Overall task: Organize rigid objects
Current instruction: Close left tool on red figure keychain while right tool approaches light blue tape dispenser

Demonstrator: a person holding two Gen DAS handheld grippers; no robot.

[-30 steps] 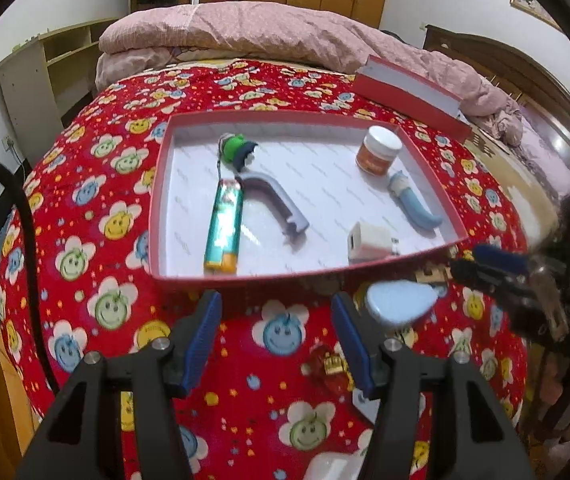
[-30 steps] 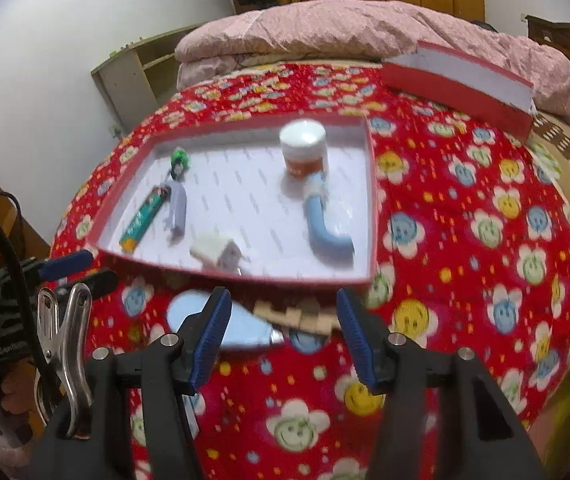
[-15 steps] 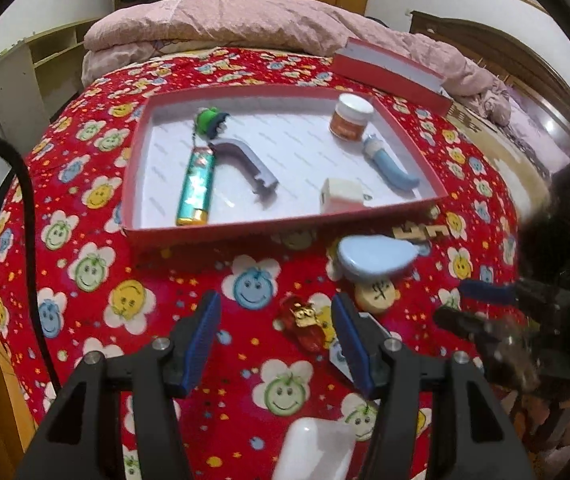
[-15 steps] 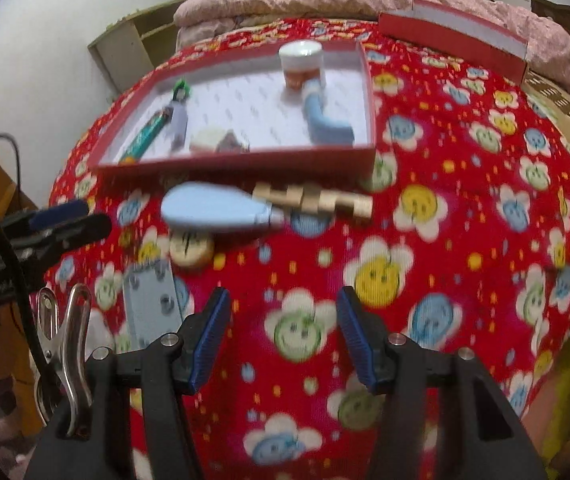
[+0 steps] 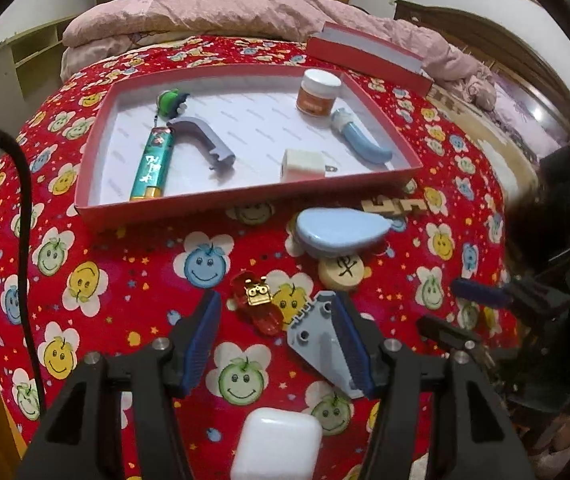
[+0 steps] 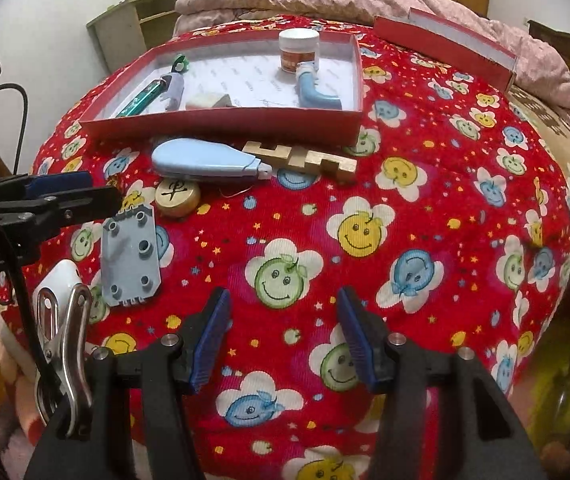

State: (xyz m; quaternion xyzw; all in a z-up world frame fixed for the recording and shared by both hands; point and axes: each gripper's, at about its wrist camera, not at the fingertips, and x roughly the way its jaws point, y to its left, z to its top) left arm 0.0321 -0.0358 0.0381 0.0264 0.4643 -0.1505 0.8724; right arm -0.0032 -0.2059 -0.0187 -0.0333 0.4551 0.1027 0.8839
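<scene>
Both hand-held grippers have pulled back from the red tray [image 5: 241,196].

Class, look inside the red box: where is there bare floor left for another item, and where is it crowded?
Inside the red box, bare floor lies between the grey hook and the orange jar, and along the near wall left of the white charger. The left side, around the green lighter, is crowded.

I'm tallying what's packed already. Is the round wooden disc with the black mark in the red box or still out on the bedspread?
Out. The wooden disc lies on the bedspread, outside the red box.
</scene>
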